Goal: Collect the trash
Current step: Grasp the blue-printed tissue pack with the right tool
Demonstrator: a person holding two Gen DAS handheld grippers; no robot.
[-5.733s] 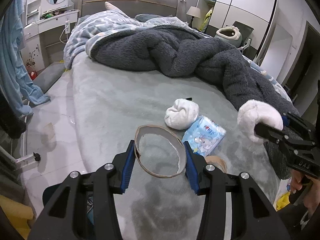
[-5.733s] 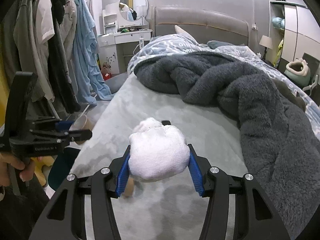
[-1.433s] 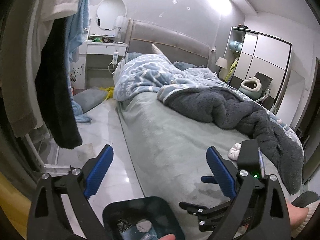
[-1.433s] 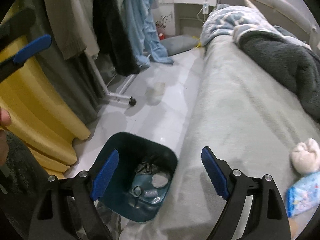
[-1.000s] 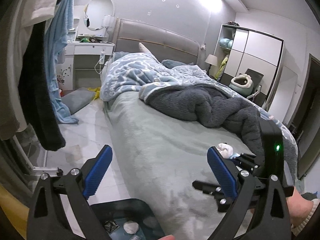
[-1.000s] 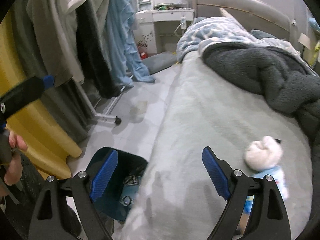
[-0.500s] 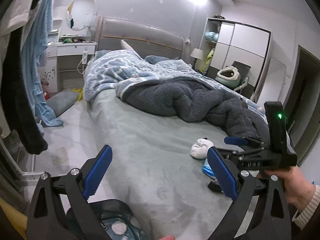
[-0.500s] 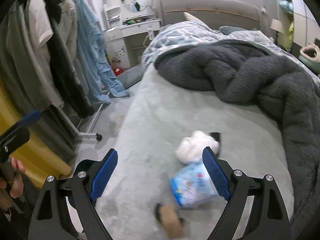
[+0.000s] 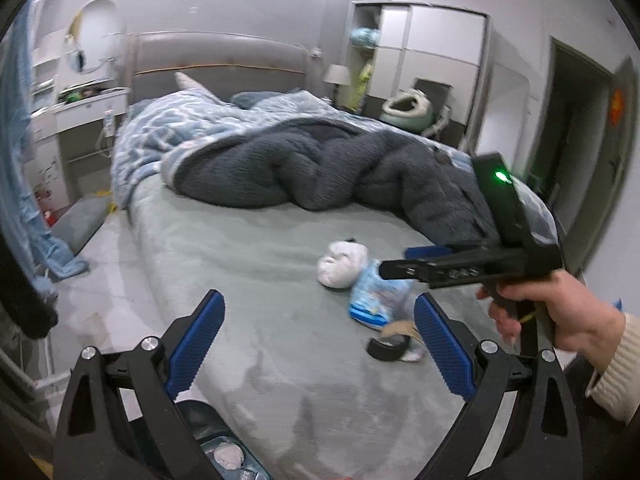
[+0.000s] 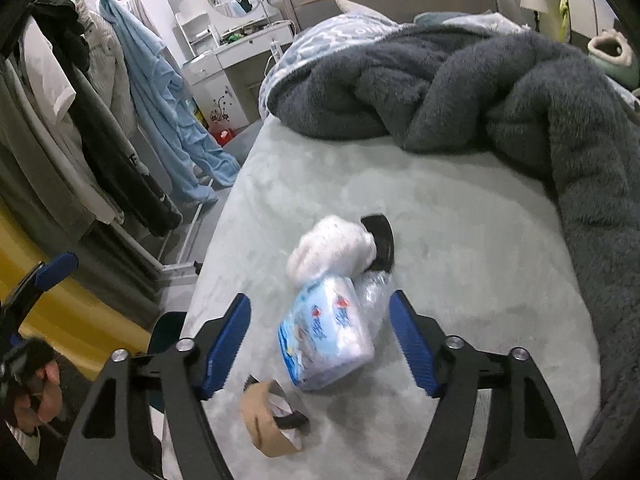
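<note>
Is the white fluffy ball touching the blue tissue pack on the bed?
Touching. In the right wrist view the white fluffy ball rests against the far end of the blue tissue pack, with no bed sheet showing between them.

1. Bed [image 10: 460, 208]: a broad bare stretch of grey-green cover lies between the trash cluster and the heaped dark blanket [image 10: 500, 92], open to a tool.
2. Dark blanket: bounds the far and right sides of that stretch.
3. Right tool [image 10: 320, 344]: jaws closing, the tissue pack [image 10: 328, 340] between them, pads clear of it.
4. White wad [image 10: 332, 248] touches the pack's far end; cardboard ring [image 10: 264, 420] lies just beside its near end.
5. Left tool [image 9: 320, 344]: jaws wide, bare cover ahead.
6. Bin [image 9: 224, 444]: below the bed's near edge.
</note>
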